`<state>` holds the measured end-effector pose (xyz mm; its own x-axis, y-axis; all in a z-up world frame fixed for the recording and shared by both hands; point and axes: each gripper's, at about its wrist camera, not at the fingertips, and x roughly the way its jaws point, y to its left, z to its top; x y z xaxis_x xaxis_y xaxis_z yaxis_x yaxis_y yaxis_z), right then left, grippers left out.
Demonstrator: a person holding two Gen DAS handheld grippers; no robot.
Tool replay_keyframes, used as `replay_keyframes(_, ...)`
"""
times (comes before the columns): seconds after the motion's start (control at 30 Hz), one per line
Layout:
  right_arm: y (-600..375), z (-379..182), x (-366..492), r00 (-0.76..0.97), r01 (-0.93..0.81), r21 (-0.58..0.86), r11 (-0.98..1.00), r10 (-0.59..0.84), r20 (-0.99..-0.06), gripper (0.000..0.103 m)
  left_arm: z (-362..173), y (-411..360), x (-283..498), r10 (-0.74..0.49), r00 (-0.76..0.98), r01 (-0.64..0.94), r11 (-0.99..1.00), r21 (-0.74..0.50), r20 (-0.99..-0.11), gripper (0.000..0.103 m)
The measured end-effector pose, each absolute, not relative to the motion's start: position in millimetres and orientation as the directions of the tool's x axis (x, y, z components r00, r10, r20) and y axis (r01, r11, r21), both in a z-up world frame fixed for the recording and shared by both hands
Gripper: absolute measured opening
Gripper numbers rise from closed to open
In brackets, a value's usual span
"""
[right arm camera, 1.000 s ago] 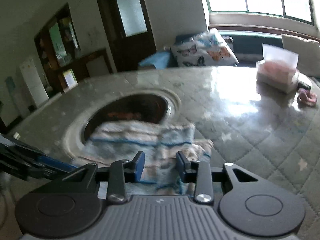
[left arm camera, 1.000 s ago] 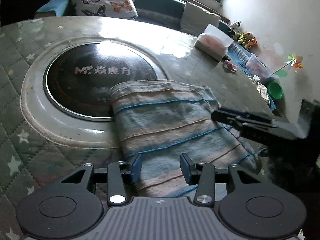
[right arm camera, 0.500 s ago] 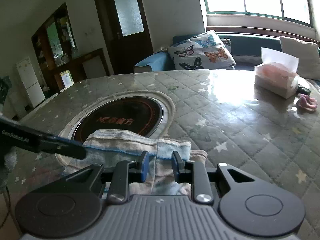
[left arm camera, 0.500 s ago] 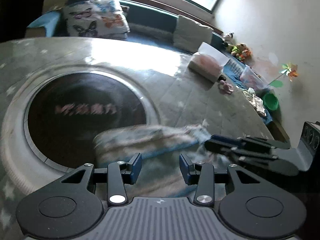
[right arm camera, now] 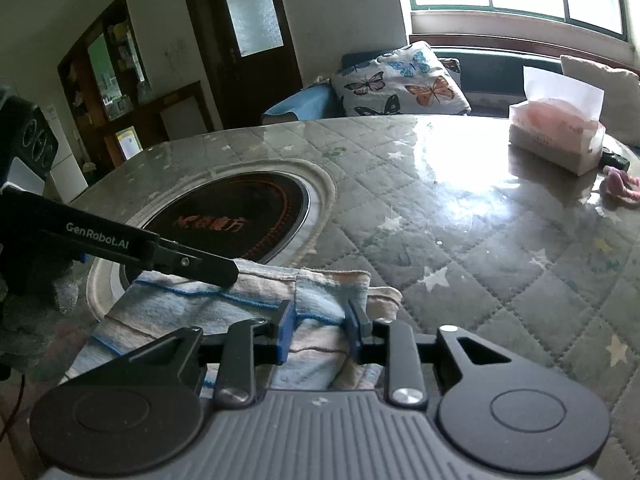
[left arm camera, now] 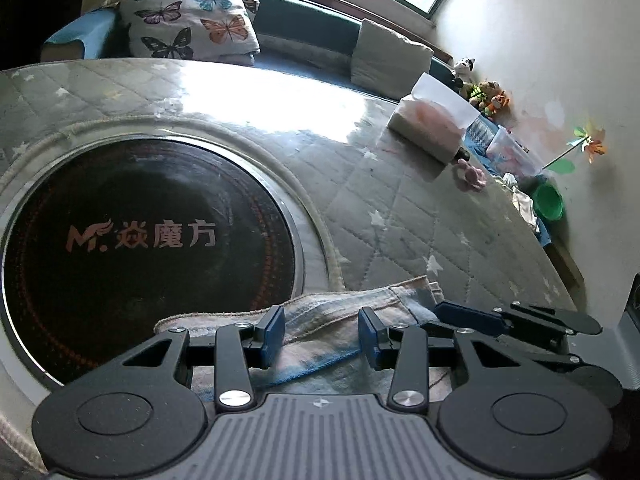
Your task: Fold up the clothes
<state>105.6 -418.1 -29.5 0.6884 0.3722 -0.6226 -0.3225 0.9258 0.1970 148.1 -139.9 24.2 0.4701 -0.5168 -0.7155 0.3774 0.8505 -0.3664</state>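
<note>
A folded striped cloth (left arm camera: 332, 320), blue, beige and white, lies at the near edge of the quilted table, partly over the rim of the round black cooktop (left arm camera: 144, 232). My left gripper (left arm camera: 322, 338) is open, its jaws wide apart just above the cloth's far fold. My right gripper (right arm camera: 320, 332) is open with a narrower gap, and a raised fold of the cloth (right arm camera: 320, 300) stands between its fingers. The right gripper also shows in the left wrist view (left arm camera: 472, 316), at the cloth's right corner. The left gripper shows in the right wrist view (right arm camera: 216, 268), over the cloth's far left edge.
A tissue box (left arm camera: 432, 128) and a small pink object (left arm camera: 472, 174) sit at the far right of the table (left arm camera: 400, 216). Beyond are a butterfly cushion (left arm camera: 188, 20), a bench, toys and a green bowl (left arm camera: 550, 200). A door and cabinet (right arm camera: 120, 76) stand at the left.
Both grippers have pulled back toward the near edge and sit lower over the cloth. The right gripper's jaws, narrower half a second ago, have widened a little around the fold.
</note>
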Motion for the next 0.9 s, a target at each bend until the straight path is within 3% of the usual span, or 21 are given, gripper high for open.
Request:
replay_keyframes(0.47,-421.7,1.6,10.6,0.678,-0.41,0.218,0.886,0.456,-0.576,0.026,43.8,-134.9,50.9,-0.604,0.395,0.54,0.762,-0.357,-0.692,0.046)
replay_keyframes(0.9,-422.4,-26.0,-31.8,0.678,-0.399,0.208,0.893,0.44,-0.589,0.026,21.8,-88.3,-16.2,-0.558,0.419,0.561,0.779,-0.278,-0.717,0.045)
